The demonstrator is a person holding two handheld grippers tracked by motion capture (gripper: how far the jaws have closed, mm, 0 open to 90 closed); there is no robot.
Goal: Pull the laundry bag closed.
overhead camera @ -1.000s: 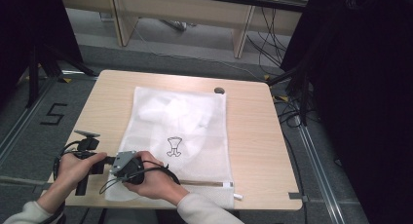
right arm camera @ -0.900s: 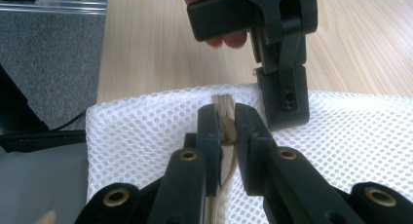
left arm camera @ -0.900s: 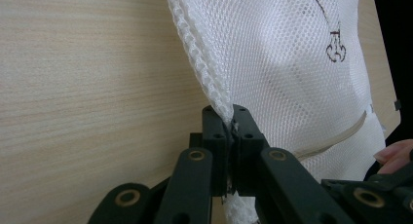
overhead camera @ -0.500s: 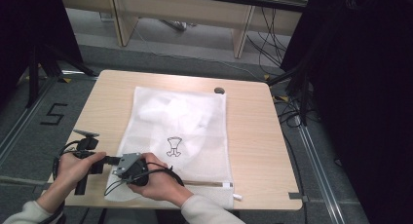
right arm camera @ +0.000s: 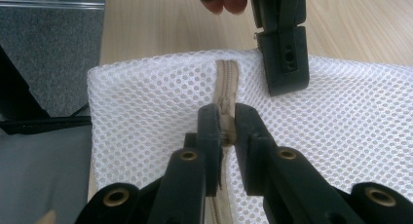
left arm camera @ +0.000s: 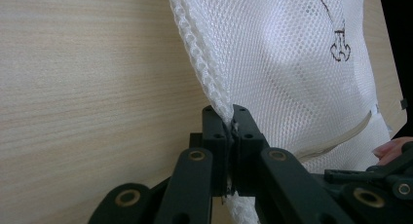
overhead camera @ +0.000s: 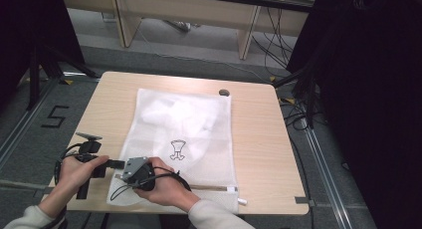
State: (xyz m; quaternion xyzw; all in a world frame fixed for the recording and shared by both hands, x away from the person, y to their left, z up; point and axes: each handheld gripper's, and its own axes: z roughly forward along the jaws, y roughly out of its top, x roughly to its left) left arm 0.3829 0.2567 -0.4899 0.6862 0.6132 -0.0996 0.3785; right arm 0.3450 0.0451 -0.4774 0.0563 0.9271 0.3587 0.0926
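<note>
A wooden table (overhead camera: 259, 139) in the middle of the high view, grey floor all round. On it, flat, a big white mesh bag (overhead camera: 184, 139), with a little black drawing near its middle and something soft and white inside, toward the upper part of the frame.

Along the bag's lower edge, a tan zipper (right arm camera: 225, 83). In the right gripper view, teeth shut tight from the jaws up to the end near the bag's corner. In the high view, a thin tan line running right to a small white tab at the lower right. Hard to tell there if that long part is open or shut.

At the lower left of the high view, two hands close together. Left hand-held gripper (left arm camera: 231, 118): jaws closed on the bag's side edge, mesh bunched between them. Right hand-held gripper (right arm camera: 225, 122): jaws pinched on the zipper, most likely on the small pull.

So far: bag laid out, edge held firm, zipper caught. Probably just the start, or else the very end, of the zip. Left to do, as a guess: slide the pull along the lower edge toward the right.
</note>
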